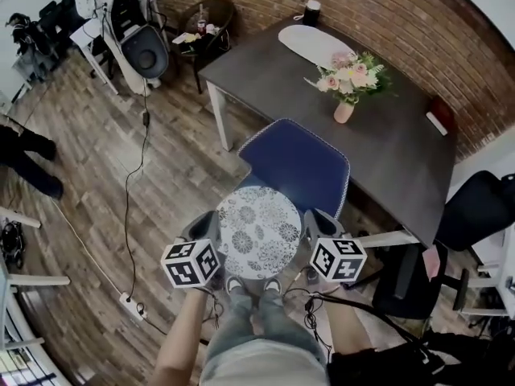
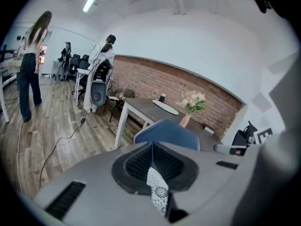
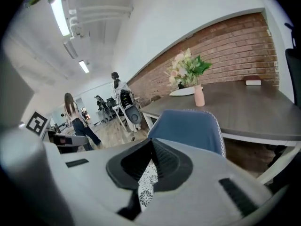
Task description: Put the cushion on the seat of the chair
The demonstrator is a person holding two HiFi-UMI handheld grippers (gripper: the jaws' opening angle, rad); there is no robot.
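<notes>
Jaws of left gripper [image 1: 211, 225] and right gripper [image 1: 311, 225] clamped the round white floral cushion [image 1: 259, 232] short of the blue fabric chair [image 1: 298, 163]; seating it remained

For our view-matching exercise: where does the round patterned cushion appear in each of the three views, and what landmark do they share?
Head view: cushion at lower centre, just below the blue chair.
Left gripper view: only the cushion's edge, pinched between the jaws, lower centre.
Right gripper view: again only its edge, pinched between the jaws, lower centre.
Shared landmark: the blue chair, beyond the cushion in all three.
</notes>
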